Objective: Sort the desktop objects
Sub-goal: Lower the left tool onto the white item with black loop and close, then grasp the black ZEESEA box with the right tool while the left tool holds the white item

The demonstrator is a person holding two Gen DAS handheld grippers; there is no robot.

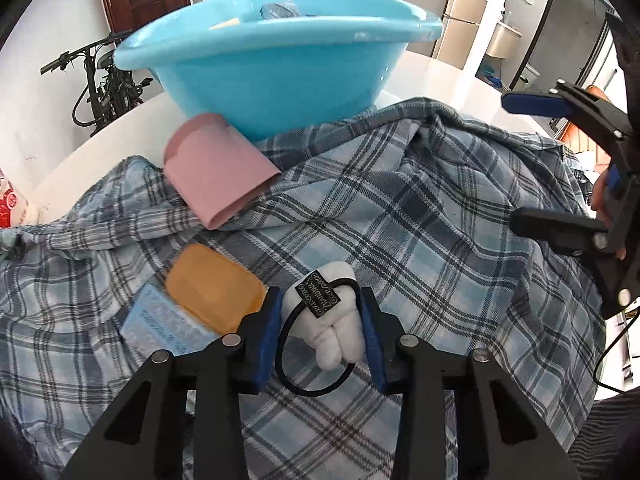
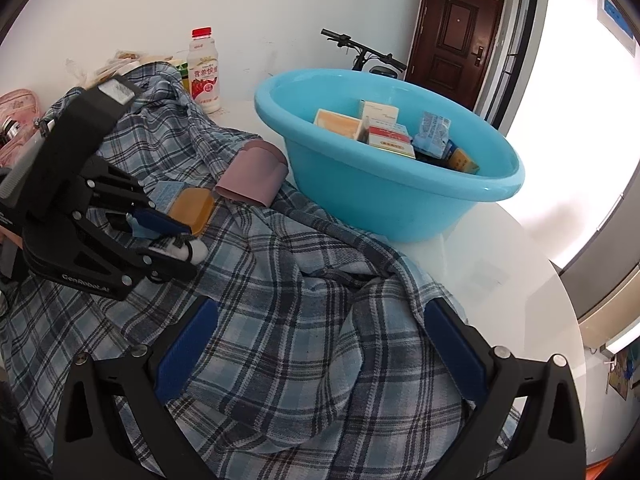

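Note:
A white plush hair tie point(image 1: 336, 332) with a black elastic loop and a black tag lies on a blue plaid shirt point(image 1: 400, 220). My left gripper point(image 1: 320, 294) is shut on it, both blue pads pressing its sides. In the right wrist view the left gripper point(image 2: 180, 244) comes in from the left with the white plush point(image 2: 198, 252) at its tips. My right gripper point(image 2: 320, 320) stands wide open over the shirt point(image 2: 300, 340), holding nothing. It also shows at the right edge of the left wrist view as the right gripper point(image 1: 510, 160). A blue basin point(image 2: 400, 208) holds several small boxes and packets.
Beside the left gripper lie an orange bar point(image 1: 212, 284) and a pale blue packet point(image 1: 160, 324). A pink roll point(image 1: 216, 172) leans against the basin point(image 1: 272, 92). A milk bottle point(image 2: 205, 76) and a pink pouch point(image 2: 18, 120) stand at the far left. The round white table point(image 2: 500, 272) shows right of the shirt.

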